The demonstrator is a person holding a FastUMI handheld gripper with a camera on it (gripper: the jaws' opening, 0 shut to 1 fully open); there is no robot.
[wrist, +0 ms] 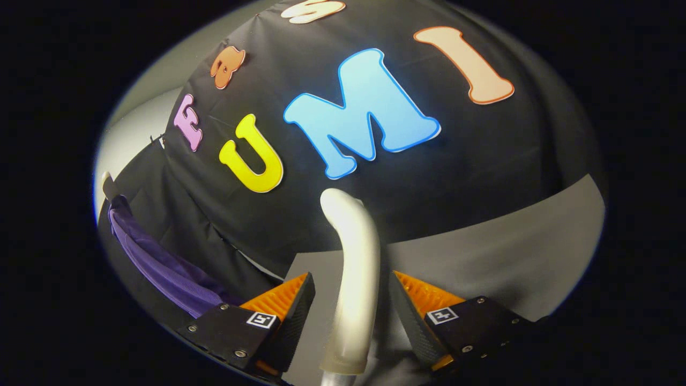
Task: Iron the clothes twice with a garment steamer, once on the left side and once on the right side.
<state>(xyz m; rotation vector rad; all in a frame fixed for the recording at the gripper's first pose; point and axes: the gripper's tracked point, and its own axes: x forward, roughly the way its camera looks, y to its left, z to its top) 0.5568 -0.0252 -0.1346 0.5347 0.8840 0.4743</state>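
Dim booth, sharp centre, soft glare on steamer handle, fisheye-bent edges.

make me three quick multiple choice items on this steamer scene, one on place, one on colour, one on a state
1. Where is the steamer handle?
A. between the fingers of the hand-held gripper
B. lying on the garment
C. far beyond the fingers

2. What colour is the hanging garment?
A. red
B. purple
C. white

3. How do the fingers stand to the handle?
A. both clamped on it
B. apart, with a gap on each side
C. closed with nothing between them

Answers: 1 A, the pale handle rises up between the two fingers. 2 B, the cloth hanging beside the black wall is purple. 3 B, space shows between each finger and the handle.
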